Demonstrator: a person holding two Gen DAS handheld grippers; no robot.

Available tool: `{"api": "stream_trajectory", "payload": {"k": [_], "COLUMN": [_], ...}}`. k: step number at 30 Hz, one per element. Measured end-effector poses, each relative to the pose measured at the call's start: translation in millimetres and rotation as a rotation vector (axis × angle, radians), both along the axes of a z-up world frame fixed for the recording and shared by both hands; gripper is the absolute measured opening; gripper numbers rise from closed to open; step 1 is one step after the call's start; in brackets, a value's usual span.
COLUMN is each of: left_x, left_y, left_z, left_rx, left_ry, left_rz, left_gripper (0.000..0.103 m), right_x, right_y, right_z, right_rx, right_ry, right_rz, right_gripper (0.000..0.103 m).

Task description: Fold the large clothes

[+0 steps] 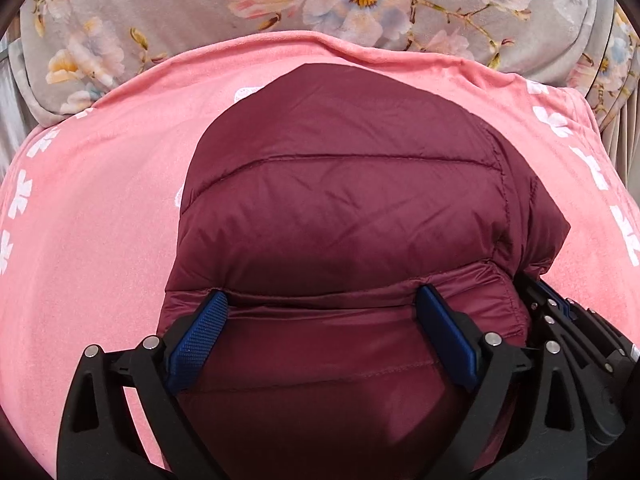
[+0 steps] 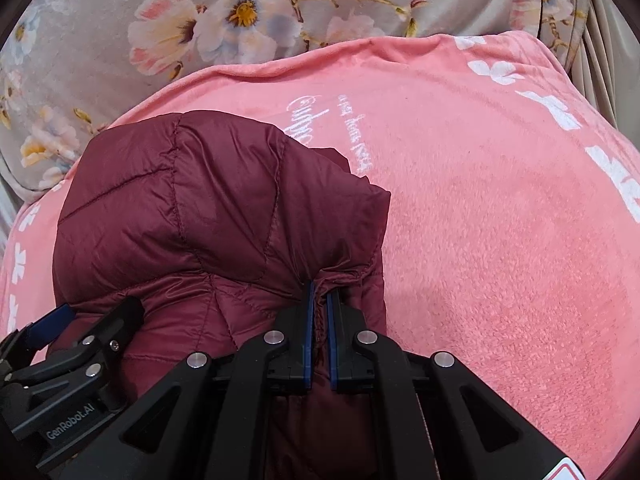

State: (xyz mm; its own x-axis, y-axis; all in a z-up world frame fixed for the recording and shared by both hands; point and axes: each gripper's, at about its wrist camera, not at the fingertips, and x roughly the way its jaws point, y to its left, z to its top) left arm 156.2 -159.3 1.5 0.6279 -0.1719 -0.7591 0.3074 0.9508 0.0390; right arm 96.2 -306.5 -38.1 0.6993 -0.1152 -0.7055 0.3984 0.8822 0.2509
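Left wrist view: left hand-held gripper (image 1: 320, 300) jaws spread wide, blue pads (image 1: 198, 334) apart over the maroon puffer jacket (image 1: 340, 200), nothing pinched btwn them. Pads look to rest on the fabric near a folded edge; can't confirm contact. Jacket is bunched/folded, lying mid pink fleece blanket (image 1: 100, 240) w/ white flower print. Grey floral bedding (image 1: 160, 4) beyond the blanket's far edge. Right wrist view: right hand-held gripper (image 2: 319, 300) jaws together, clamped on a gathered seam of the jacket at its right side. Left unit sits just beside, lower left.
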Motion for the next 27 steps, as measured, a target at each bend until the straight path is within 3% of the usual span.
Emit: {"api": "stream_trajectory", "payload": {"k": [8,12,16,18,22,27], "left_x": [1.1,2.1,-15.7,-37.3,-79.8,-120.9], "left_y": [-1.5,1.4,33.8,58.1,92.9,114.3], "left_z": [-7.7,-5.6,23.3,40.5,40.3,3.7], "left_rx": [0.001,-0.017,-0.117,-0.146,-0.107,0.008], "left_ry": [-0.022,-0.002,0.027,0.019,0.054,0.106], "left_rz": [0.005,-0.010,-0.063,-0.116,-0.222,-0.251], "left_gripper": [0.096,0.096,0.095,0.095,0.097,0.097], "right_x": [-1.0,-13.5,-65.0,-95.7,-132.2,-133.3], "right_y": [-13.8,-23.6,-27.5,-29.6,-25.3,-7.0], "right_z": [-4.1,12.6,45.4,47.3,31.2,12.5], "right_rx": [0.099,0.155,0.206,0.251,0.385,0.429], "right_ry": [-0.033,-0.019,-0.083,-0.087,-0.086,-0.040], "right_rz": [0.007,0.042,0.060,0.084,0.096,0.078], "right_gripper": [0.003,0.010,0.051,0.052,0.056,0.060]}}
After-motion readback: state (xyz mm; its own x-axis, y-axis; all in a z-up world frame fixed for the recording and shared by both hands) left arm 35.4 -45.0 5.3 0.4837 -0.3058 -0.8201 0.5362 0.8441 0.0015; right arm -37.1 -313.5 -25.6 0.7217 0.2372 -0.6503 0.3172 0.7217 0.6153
